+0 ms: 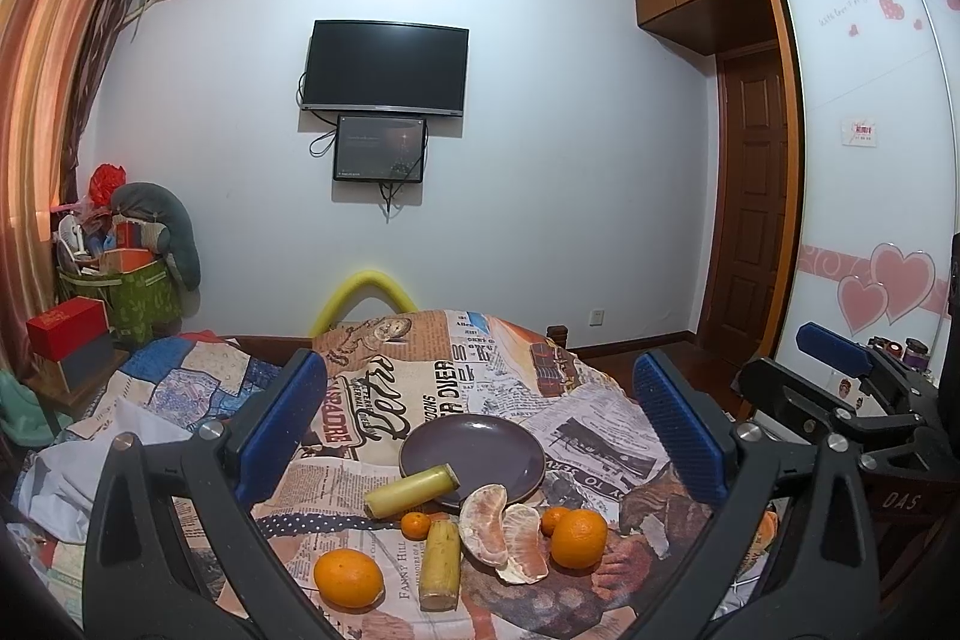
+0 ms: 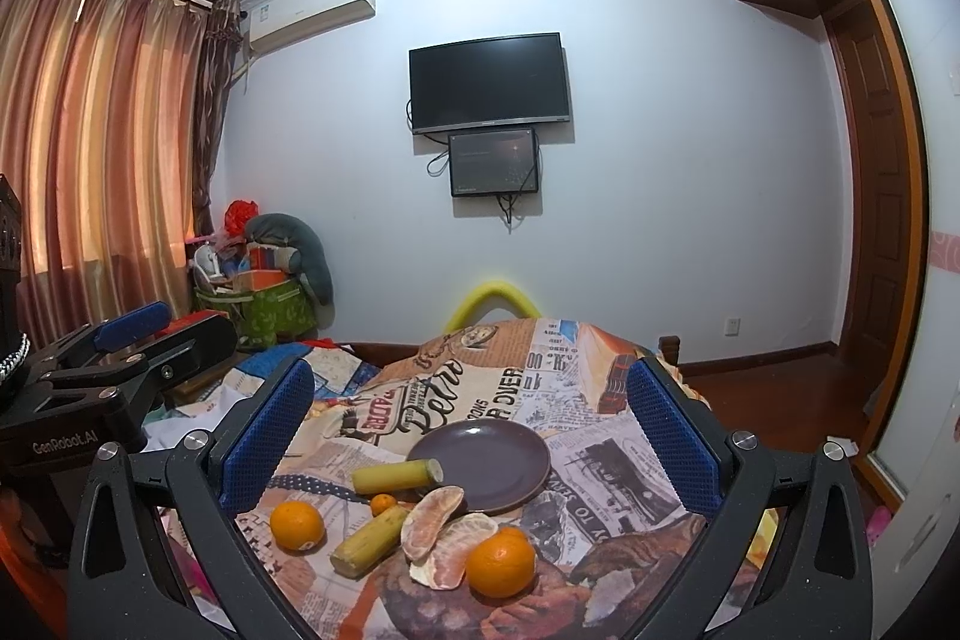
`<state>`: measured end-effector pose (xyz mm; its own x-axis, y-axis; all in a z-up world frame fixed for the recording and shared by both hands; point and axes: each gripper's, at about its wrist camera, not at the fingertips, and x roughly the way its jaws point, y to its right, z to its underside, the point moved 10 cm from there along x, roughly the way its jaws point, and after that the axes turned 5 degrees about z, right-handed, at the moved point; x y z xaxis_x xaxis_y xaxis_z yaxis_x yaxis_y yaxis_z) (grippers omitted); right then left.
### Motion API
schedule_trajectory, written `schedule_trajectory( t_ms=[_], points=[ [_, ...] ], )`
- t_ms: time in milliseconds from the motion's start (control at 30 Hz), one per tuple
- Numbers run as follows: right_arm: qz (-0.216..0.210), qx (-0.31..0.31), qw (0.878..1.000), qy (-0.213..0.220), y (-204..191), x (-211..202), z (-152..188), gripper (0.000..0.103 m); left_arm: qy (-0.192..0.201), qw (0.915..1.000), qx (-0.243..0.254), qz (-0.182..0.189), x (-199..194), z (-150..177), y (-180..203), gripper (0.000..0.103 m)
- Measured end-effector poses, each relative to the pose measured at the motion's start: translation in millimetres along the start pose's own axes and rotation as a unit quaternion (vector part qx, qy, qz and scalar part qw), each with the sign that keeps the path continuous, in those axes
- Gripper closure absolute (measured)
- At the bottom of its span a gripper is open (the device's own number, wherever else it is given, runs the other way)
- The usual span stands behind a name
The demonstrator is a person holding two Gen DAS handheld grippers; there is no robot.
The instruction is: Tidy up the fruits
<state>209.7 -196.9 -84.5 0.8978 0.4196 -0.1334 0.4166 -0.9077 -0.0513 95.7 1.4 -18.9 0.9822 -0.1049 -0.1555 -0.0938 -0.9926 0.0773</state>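
Note:
A dark purple plate sits on a newspaper-print cloth. In front of it lie two yellow sugarcane pieces, two peeled pomelo segments, two oranges and two small tangerines. The upper cane piece touches the plate's near rim. My left gripper is open and empty above the fruit. My right gripper is open and empty too, beside the left one.
The cloth covers a small table with a yellow foam corner guard. A patchwork bed lies to the left, with boxes and a green bin behind. Wardrobe doors stand right.

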Motion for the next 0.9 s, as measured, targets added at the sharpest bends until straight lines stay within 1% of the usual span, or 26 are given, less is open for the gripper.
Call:
schedule_trajectory(
  t_ms=[233,467,600,700,900],
  points=[
    [0.001,0.000,1.000,0.000,0,0,0,0.000,0.001,1.0000,0.000,-0.003,0,0,-1,0.000],
    [0.006,-0.004,1.000,-0.012,1,8,6,0.000,-0.012,0.9999,-0.001,-0.001,7,6,-7,0.000],
    [0.015,-0.008,0.999,-0.031,7,20,19,0.000,-0.037,0.9993,-0.002,-0.006,20,19,-18,0.000],
    [0.025,-0.013,0.998,-0.050,13,30,33,0.000,-0.061,0.9980,-0.003,-0.019,31,32,-33,0.000],
    [0.033,-0.026,0.993,-0.114,23,58,74,0.000,-0.114,0.9924,0.000,-0.045,57,67,-67,0.000]
  ],
)
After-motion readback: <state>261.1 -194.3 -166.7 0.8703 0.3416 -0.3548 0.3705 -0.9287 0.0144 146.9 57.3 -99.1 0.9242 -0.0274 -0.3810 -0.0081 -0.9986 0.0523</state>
